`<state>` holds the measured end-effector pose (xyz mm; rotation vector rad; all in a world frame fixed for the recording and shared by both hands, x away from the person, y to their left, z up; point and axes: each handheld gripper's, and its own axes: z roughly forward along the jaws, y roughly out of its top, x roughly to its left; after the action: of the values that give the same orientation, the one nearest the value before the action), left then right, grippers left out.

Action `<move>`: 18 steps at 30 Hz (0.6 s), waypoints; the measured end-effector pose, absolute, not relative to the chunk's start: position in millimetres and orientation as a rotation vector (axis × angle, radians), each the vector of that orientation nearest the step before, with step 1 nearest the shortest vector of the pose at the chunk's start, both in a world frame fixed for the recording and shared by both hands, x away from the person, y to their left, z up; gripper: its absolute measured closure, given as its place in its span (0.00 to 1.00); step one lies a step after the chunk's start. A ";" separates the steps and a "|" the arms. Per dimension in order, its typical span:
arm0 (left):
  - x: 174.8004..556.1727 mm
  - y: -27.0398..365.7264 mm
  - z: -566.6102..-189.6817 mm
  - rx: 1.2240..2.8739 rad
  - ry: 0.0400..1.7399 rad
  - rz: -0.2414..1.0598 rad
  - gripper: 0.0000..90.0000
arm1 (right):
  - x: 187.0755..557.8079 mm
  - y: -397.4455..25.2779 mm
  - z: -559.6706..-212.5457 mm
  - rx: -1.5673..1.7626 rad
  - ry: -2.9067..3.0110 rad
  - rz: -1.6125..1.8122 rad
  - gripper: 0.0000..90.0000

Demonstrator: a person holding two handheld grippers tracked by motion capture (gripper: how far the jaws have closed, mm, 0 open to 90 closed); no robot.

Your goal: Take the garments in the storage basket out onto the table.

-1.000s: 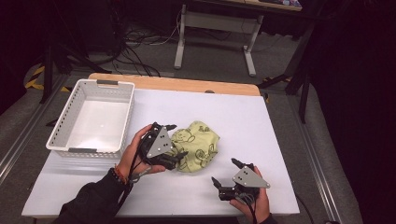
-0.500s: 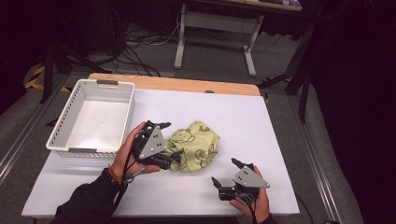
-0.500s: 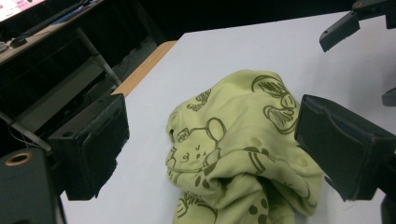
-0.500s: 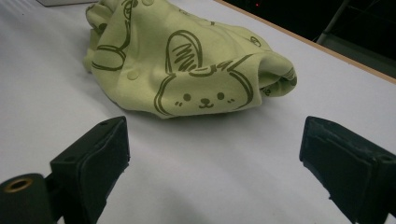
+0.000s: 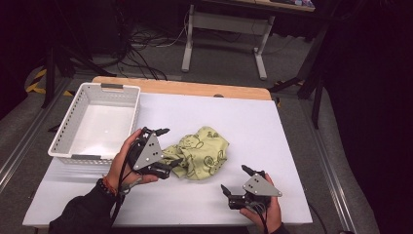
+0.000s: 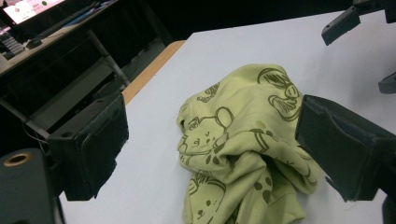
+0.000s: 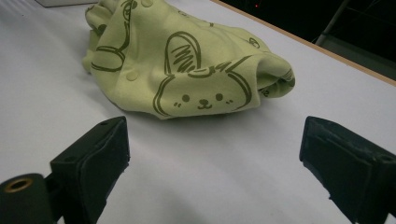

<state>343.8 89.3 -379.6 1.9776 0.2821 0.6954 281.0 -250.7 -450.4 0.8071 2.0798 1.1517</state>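
Here the right gripper (image 5: 237,181) sits nearest the table's (image 5: 292,161) front edge, jaws spread wide, bare tabletop between it and the crumpled green cloth (image 5: 202,152) just ahead. The left gripper (image 5: 165,146), jaws also apart, straddles the cloth's near end. Beyond its hand stands a white basket (image 5: 73,126), close alongside.

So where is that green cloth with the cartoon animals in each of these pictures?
High view: the cloth lies crumpled mid-table, right of the basket, at the left gripper.
Left gripper view: the cloth sits centre, between the open jaws, running off the bottom edge.
Right gripper view: the cloth lies at top centre, beyond the open jaws.
Shared landmark: the table's wooden far edge.
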 end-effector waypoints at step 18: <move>329.5 107.4 -384.4 1.948 0.270 0.727 0.12 | 280.8 -250.8 -450.0 0.803 2.079 1.150 0.10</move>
<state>329.5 107.4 -384.4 1.9476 0.2703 0.7275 280.8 -250.8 -450.0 0.8029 2.0792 1.1498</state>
